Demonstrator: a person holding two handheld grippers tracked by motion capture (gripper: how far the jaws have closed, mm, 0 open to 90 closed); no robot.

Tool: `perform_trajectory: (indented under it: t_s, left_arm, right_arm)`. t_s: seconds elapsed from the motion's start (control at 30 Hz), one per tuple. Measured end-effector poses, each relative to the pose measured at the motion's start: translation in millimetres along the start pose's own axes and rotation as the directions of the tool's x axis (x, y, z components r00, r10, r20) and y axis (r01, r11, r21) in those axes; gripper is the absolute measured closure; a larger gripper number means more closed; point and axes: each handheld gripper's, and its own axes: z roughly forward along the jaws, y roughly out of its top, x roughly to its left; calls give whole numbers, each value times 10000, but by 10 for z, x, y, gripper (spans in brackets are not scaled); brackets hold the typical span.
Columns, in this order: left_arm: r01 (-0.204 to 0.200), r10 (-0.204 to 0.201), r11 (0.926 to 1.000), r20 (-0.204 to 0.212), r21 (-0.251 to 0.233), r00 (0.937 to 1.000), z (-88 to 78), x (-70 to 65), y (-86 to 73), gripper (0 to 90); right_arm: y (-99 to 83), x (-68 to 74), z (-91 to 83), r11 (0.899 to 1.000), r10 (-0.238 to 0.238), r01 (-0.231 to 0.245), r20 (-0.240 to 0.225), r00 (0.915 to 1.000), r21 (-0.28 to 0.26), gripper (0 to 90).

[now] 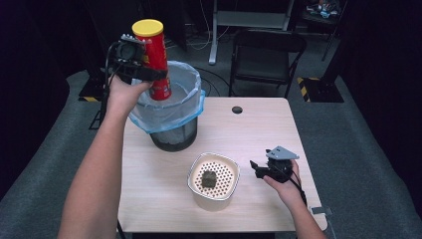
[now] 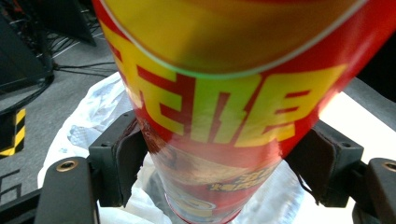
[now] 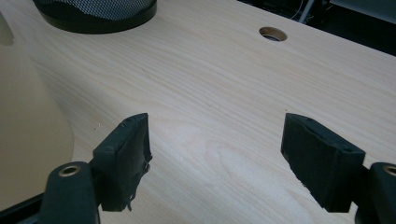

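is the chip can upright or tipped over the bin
Nearly upright: the chip can has its yellow lid on top, held by the left gripper over the bin.

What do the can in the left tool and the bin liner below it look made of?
Can: probably coated cardboard, glossy red and yellow print with sheen, and a yellow lid that looks plastic. Bin liner: thin translucent plastic film, crinkled, folded over the rim of the mesh bin.
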Motion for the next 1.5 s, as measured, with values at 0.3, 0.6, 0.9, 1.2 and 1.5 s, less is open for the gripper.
perform_trajectory:
  t_s: [0.3, 0.6, 0.9, 1.2, 1.5]
  left_arm:
    - [431, -430, 9991, -142, 35, 9990, 300, 43, -133, 239]
    - [653, -633, 9969, -435, 446, 9970, 512, 61, -239, 238]
    - [1186, -1170, 9865, -201, 1131, 9929, 656, 148, -299, 186]
    - [1034, -1021, 9885, -175, 1104, 9946, 562, 200, -333, 122]
    - [799, -811, 9934, 114, 825, 9966, 297, 232, -341, 153]
  right_arm:
    - [-18, -31, -4, 10000, 81, -81, 53, 10000, 1, 234]
    - [-31, -6, 27, 9999, -66, 66, -5, 10000, 123, 234]
    - [-33, -40, 9, 10000, -51, 51, -4, 10000, 56, 234]
    - [-31, -27, 8, 10000, -38, 38, -31, 10000, 71, 234]
    - [-33, -45, 8, 10000, 41, -41, 30, 10000, 48, 234]
